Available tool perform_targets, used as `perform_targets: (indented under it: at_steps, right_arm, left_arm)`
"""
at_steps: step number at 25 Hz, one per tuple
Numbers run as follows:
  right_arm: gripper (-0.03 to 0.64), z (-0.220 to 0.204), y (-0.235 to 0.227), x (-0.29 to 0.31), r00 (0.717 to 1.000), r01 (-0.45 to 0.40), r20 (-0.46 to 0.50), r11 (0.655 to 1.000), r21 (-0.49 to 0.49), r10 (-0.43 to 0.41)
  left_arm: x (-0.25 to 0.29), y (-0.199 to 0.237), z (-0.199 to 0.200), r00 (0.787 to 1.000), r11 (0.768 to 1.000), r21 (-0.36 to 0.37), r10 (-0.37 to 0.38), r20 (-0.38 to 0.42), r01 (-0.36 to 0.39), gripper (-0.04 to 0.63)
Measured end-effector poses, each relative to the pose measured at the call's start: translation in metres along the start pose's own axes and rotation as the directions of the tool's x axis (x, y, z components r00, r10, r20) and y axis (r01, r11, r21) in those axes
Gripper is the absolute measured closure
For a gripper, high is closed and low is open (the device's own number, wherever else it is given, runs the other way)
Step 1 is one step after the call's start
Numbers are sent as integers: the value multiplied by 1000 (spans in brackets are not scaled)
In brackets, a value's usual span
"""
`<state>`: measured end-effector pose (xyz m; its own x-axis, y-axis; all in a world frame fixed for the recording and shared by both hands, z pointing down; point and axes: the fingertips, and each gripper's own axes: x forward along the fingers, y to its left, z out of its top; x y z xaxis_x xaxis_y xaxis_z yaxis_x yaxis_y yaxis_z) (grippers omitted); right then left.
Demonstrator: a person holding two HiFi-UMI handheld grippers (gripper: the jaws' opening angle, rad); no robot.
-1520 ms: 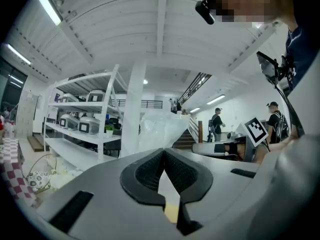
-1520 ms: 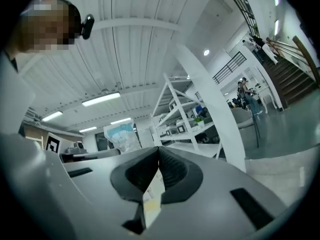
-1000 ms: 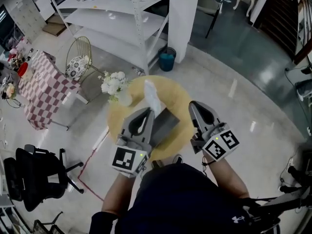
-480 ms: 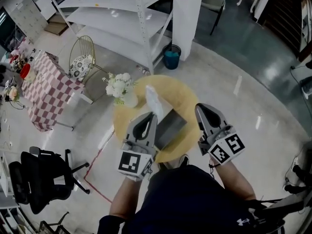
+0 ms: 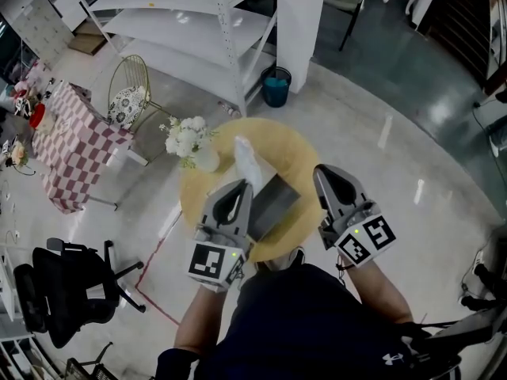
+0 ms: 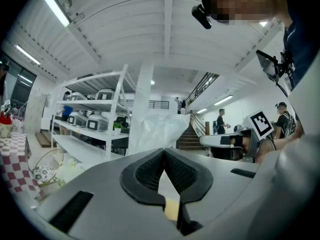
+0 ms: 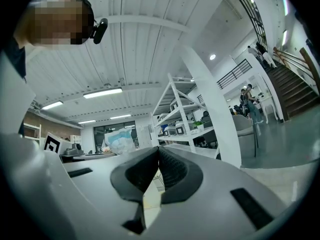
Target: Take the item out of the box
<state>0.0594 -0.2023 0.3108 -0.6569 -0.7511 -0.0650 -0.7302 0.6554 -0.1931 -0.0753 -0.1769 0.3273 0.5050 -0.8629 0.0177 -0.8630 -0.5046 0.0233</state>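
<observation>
A dark grey box [image 5: 275, 203] lies on a round yellow table [image 5: 297, 153]. A white crumpled item [image 5: 248, 161] sticks up out of the box's far end. My left gripper [image 5: 234, 188] hangs over the box's left side, shut and empty, its tip just short of the item. In the left gripper view the white item [image 6: 160, 131] rises right beyond the closed jaws of the left gripper [image 6: 163, 151]. My right gripper [image 5: 327, 174] is at the table's right edge, beside the box, also shut with nothing held. The right gripper view shows the right gripper [image 7: 159, 149] and the item [image 7: 120, 139] to its left.
A vase of white flowers [image 5: 186, 138] stands on the table's left side. White shelving [image 5: 198, 30] and a pillar [image 5: 301, 22] are beyond the table, with a blue bin [image 5: 276, 85] between them. A checkered table [image 5: 67, 145] and a black office chair [image 5: 59, 291] are at the left.
The view has shifted a little. Both grippers keep their places over the table, and both stay shut.
</observation>
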Motion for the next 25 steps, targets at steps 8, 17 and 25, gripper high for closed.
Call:
perform_targets:
  at_steps: [8,17,25]
  right_arm:
    - [604,-3,-2,2,1000,-4,-10,1000,9,4]
    - [604,-6,-5,2,1000,-11,-14,1000,19,12]
    - [604,-8,-3,0,1000,-9,-16,1000,20,9]
  left_arm:
    - [1,-2,2,1000,1000,-8,2,2,-2,577]
    - [3,-2,-1,1000,1000,5,1,-9,-1,577]
    - [2,-4,-1,1000,1000,4,-3,-3,3,578]
